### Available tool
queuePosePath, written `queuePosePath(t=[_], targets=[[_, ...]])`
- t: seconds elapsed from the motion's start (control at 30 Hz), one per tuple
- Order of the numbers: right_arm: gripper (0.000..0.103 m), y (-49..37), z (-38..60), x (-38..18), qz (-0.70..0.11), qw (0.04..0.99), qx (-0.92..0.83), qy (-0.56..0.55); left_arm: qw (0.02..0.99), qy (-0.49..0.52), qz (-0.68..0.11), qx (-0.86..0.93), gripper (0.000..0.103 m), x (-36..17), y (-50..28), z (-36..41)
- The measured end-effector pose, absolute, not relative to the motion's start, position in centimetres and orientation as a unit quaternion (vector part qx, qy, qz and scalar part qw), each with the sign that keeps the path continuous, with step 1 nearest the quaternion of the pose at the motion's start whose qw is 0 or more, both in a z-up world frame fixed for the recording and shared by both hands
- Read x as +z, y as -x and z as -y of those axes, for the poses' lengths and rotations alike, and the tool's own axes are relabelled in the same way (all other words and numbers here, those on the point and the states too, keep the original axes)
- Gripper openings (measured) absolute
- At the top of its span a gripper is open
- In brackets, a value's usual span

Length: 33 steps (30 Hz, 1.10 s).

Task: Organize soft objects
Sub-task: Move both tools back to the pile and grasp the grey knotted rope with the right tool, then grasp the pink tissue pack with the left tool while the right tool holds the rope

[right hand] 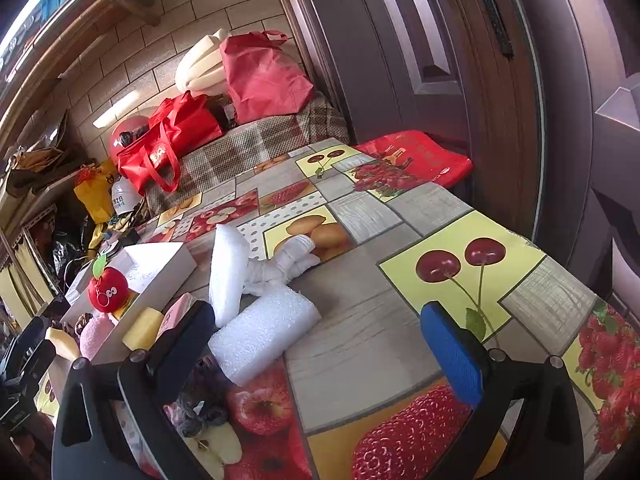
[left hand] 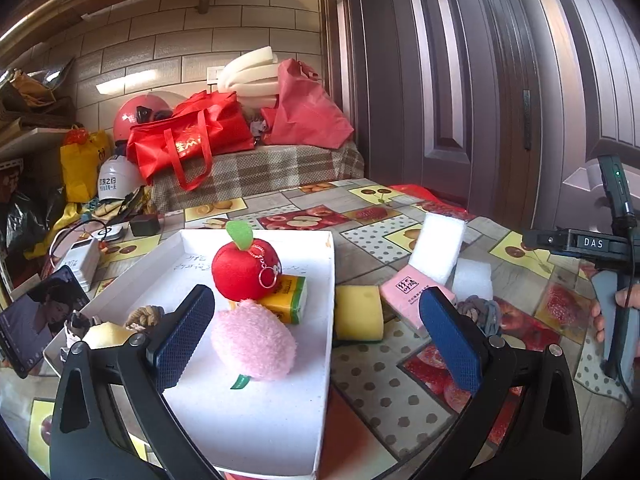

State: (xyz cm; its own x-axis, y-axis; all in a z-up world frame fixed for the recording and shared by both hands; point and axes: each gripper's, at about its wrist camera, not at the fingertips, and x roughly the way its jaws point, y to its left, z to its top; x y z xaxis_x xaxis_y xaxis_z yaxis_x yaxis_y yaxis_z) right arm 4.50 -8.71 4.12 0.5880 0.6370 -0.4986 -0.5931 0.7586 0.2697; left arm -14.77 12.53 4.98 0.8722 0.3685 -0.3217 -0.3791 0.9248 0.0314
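You see a fuzzy pink plush [left hand: 253, 340], a coarse white foam block [right hand: 264, 336], and a glossy printed tablecloth [right hand: 360, 280]

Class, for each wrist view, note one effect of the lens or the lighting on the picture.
Left wrist view: the fisheye bends the purple panelled door and the brick wall into curves, and black vignette fills the corners. Right wrist view: the fruit-print tablecloth tilts and stretches toward the edges, and glare blows out the top-left corner; the white foam block looks bright.
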Motion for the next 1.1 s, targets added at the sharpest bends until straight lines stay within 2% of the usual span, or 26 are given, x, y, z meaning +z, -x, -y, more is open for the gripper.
queuePosePath(t=[0.23,0.3,0.37,0.5,0.53,0.57,0.63,0.77,0.9,1.1], targets=[[0.102,0.8,2.9,3.8,-0.272,0.830,0.468,0.140,0.962,0.014,-0.188,0.196,0.103,4.8,13.4,-11.7],[0.093,1.6,1.1,3.3,-0.278,0.810,0.487,0.173,0.961,0.005,-0.194,0.196,0.103,4.7,13.1,-11.3],[0.077,1.7,-0.7,2.3,-0.297,0.793,0.492,0.204,0.961,0.002,-0.199,0.192,0.103,4.6,12.8,-11.2],[0.053,1.7,-2.0,1.4,-0.312,0.773,0.501,0.234,0.962,0.019,-0.214,0.166,0.103,4.3,11.9,-11.0],[0.030,1.8,-1.9,1.3,-0.310,0.769,0.505,0.241,0.963,0.024,-0.219,0.158,0.103,4.3,11.5,-10.9],[0.027,1.9,-1.5,1.3,-0.309,0.766,0.508,0.245,0.963,0.026,-0.223,0.150,0.103,4.2,11.0,-10.6],[0.023,1.8,-0.3,1.7,-0.307,0.765,0.516,0.233,0.963,0.024,-0.234,0.133,0.103,4.1,9.8,-9.8],[0.023,0.2,3.3,2.9,-0.304,0.794,0.491,0.189,0.957,0.012,-0.264,0.116,0.103,3.7,7.0,-8.3],[0.023,-3.1,6.8,2.9,-0.329,0.818,0.454,0.130,0.936,0.009,-0.328,0.124,0.102,2.4,3.6,-8.1],[0.024,-4.4,8.4,2.9,-0.344,0.812,0.465,0.077,0.918,0.030,-0.381,0.111,0.100,0.9,1.0,-8.5]])
